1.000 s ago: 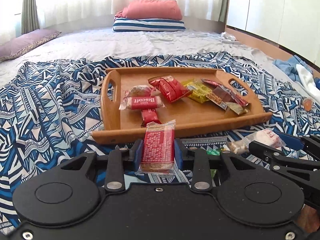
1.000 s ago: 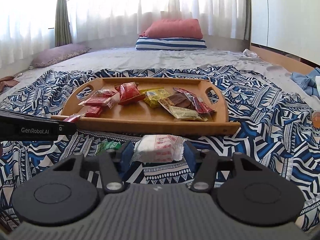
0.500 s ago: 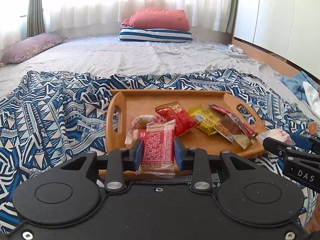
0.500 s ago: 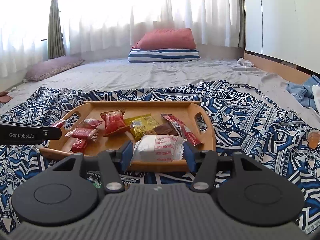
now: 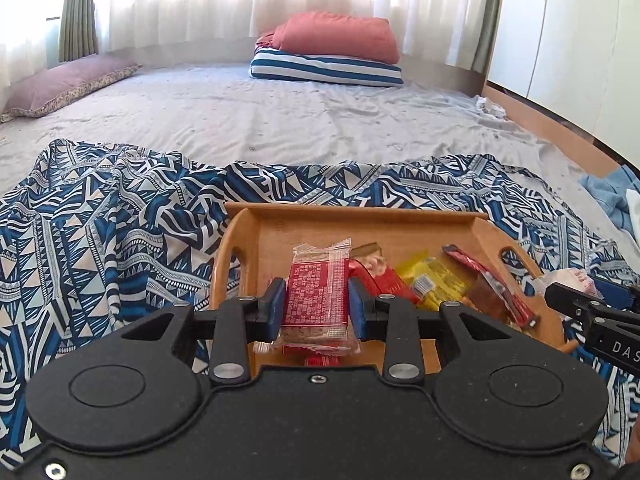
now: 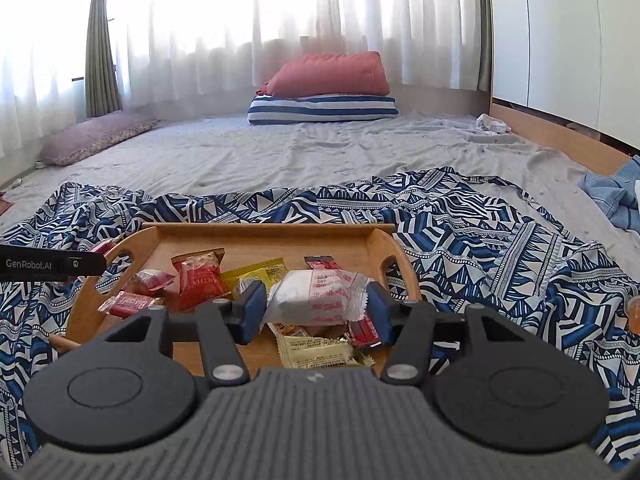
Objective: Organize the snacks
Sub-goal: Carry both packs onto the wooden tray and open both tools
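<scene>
The far half of the wooden handled tray (image 6: 260, 240) is bare board, open to a tool coming from above. Its near half is crowded: the red crinkled snack bag (image 6: 200, 280), yellow wrapped bars (image 6: 256, 274) and dark red stick packets (image 5: 492, 284) lie close together. The raised rim and looped handles wall the sides. The blue-and-white patterned cloth (image 6: 500, 248) around the tray lies clear.

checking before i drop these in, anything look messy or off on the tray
Nothing damaged or spilled. The packets on the wooden tray just lie in a loose, overlapping heap, some askew, such as the red stick packet.
</scene>
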`<state>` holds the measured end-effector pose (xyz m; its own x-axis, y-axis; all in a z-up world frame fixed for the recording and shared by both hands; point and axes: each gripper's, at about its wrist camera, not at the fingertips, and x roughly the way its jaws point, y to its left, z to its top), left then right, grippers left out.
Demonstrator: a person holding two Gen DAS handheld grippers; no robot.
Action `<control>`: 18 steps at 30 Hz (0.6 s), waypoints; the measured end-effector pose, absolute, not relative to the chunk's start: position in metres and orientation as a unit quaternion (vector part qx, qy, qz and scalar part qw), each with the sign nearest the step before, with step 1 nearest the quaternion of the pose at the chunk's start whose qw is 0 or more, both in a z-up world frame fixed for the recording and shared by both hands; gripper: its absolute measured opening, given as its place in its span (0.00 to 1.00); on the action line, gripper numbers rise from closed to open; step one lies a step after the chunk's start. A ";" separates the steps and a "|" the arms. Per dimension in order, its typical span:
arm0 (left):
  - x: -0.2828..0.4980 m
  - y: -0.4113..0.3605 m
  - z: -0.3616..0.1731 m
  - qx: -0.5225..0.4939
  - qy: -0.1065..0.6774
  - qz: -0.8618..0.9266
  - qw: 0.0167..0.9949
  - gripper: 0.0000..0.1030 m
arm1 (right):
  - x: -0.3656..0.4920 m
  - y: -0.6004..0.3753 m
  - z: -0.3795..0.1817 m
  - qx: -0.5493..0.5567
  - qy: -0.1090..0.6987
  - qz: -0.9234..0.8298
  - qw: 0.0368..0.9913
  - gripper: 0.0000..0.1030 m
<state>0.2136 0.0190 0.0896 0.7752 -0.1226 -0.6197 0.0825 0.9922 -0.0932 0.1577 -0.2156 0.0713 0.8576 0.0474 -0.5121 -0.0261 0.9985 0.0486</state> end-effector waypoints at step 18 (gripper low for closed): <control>0.304 0.011 0.057 -0.011 0.363 -0.011 0.932 0.30 | 0.268 -0.258 0.046 0.114 0.358 -0.004 0.927 0.56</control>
<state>0.3037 0.0111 0.0570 0.7357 -0.0288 -0.6767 0.0127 0.9995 -0.0287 0.2682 -0.2575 0.0463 0.7435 0.0739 -0.6646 0.0900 0.9738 0.2090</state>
